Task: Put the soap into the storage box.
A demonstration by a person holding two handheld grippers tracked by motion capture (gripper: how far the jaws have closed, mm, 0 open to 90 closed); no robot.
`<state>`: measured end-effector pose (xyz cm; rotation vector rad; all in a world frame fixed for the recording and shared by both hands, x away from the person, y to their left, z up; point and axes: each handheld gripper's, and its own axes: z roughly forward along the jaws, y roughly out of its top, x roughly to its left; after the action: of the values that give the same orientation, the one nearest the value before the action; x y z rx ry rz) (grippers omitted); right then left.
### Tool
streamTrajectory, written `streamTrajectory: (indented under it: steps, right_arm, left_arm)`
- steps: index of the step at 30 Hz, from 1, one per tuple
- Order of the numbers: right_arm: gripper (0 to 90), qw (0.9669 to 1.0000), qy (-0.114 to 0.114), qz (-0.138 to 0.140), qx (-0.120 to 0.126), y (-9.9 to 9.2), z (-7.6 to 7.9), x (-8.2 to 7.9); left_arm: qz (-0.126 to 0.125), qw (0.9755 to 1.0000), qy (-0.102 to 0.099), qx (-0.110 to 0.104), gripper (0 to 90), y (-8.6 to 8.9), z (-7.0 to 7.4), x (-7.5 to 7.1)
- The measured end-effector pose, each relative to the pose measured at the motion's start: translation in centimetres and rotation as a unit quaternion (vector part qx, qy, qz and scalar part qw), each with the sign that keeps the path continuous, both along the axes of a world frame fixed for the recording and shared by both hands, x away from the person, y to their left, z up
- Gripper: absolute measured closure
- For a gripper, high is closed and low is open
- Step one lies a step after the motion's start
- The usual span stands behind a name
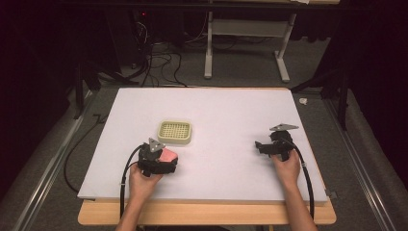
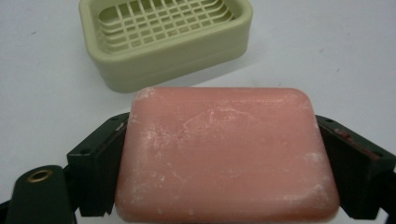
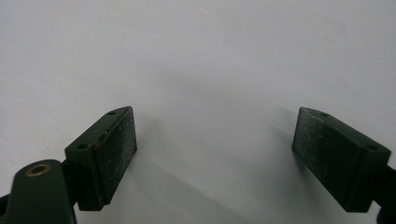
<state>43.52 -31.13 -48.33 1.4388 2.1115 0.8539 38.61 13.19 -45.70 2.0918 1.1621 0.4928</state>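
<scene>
A pink bar of soap (image 2: 224, 154) sits between the two black jaws of my left gripper (image 2: 224, 163), which is shut on its short sides. In the high view the left gripper (image 1: 166, 161) holds the soap (image 1: 167, 155) just below and left of a pale green soap dish (image 1: 174, 133) with a slatted grid floor. The dish (image 2: 163, 39) lies empty just beyond the soap in the left gripper view. My right gripper (image 3: 215, 149) stands open over bare white table, nothing between its pads. It rests at the right of the table (image 1: 262, 146), pointing left.
The white table top (image 1: 216, 110) has a wooden edge along the front. Black cables trail from both grippers off the front edge. Beyond the table stand a white desk frame (image 1: 245, 43) and floor cables (image 1: 159, 62).
</scene>
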Motion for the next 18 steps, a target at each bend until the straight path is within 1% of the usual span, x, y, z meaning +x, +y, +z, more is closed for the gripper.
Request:
streamTrajectory:
  steps: [2,3,4,10,12,13,15,16,18]
  right_arm:
    - [14.3,1.0,0.0,0.001,-0.001,0.0,0.0,0.0]
    - [14.3,1.0,0.0,0.001,0.0,0.0,0.0,0.0]
    - [14.3,1.0,0.0,0.0,0.0,0.0,0.0,0.0]
    - [14.3,1.0,0.0,0.0,0.0,0.0,0.0,0.0]
    - [14.3,1.0,0.0,0.0,0.0,0.0,0.0,0.0]
    - [14.3,1.0,0.0,0.0,0.0,0.0,0.0,0.0]
    - [14.3,1.0,0.0,0.0,0.0,0.0,0.0,0.0]
    - [14.3,1.0,0.0,0.0,0.0,0.0,0.0,0.0]
    - [14.3,1.0,0.0,0.0,0.0,0.0,0.0,0.0]
  left_arm:
    - [-0.002,1.0,0.0,-0.001,13.7,-0.3,0.4,0.1]
    - [-0.002,1.0,-0.002,-0.005,13.7,-0.4,0.5,0.1]
    - [-0.002,0.9999,0.0,-0.01,13.7,-0.5,0.7,0.2]
    - [0.003,0.9998,0.002,-0.019,13.7,-0.9,1.5,0.8]
    - [0.005,0.9996,0.005,-0.026,13.7,-0.9,1.8,1.0]
    - [0.008,0.9996,0.003,-0.026,13.7,-1.0,1.9,1.0]
    - [0.018,0.9997,-0.001,-0.018,13.7,-1.1,2.1,1.2]
    - [0.019,0.9997,-0.001,-0.018,13.7,-1.2,2.2,1.3]
    - [0.017,0.9995,0.001,-0.025,13.7,-1.2,2.4,1.5]
